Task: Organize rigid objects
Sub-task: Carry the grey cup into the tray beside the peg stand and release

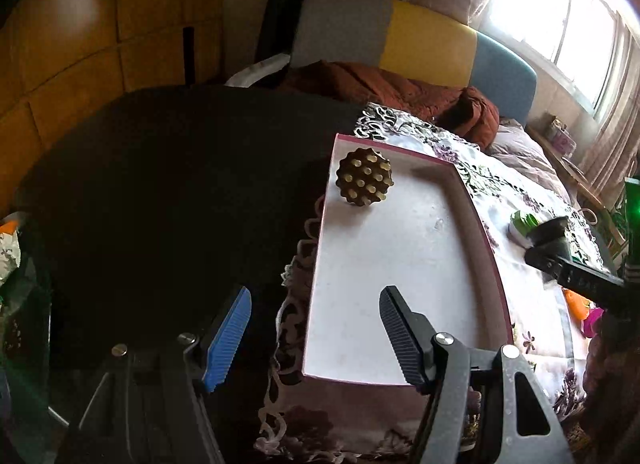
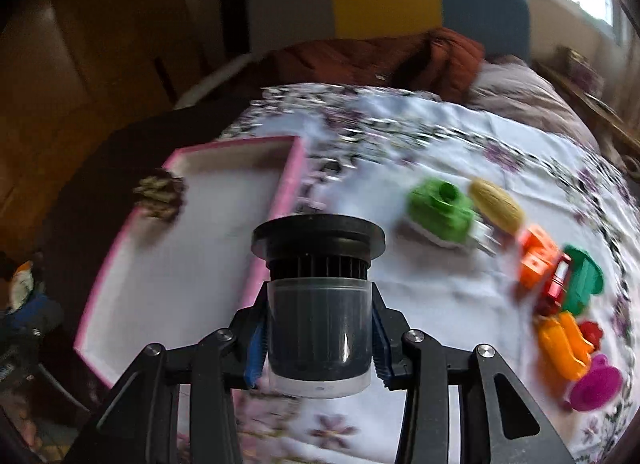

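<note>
Left wrist view: your left gripper (image 1: 316, 328) is spread wide and holds nothing, near the close edge of the pink-rimmed tray (image 1: 478, 219). A brown studded ball (image 1: 364, 177) sits in the tray's far left corner.

Right wrist view: your right gripper (image 2: 318, 338) is clamped on a dark canister (image 2: 318, 304), above the tray's (image 2: 294, 179) right rim. Plastic toys (image 2: 440, 209) lie to the right on the floral cloth (image 2: 460, 135). No writing is legible.

Left gripper (image 1: 314, 338) jaws spread wide, right gripper (image 2: 318, 338) jaws clamped
</note>
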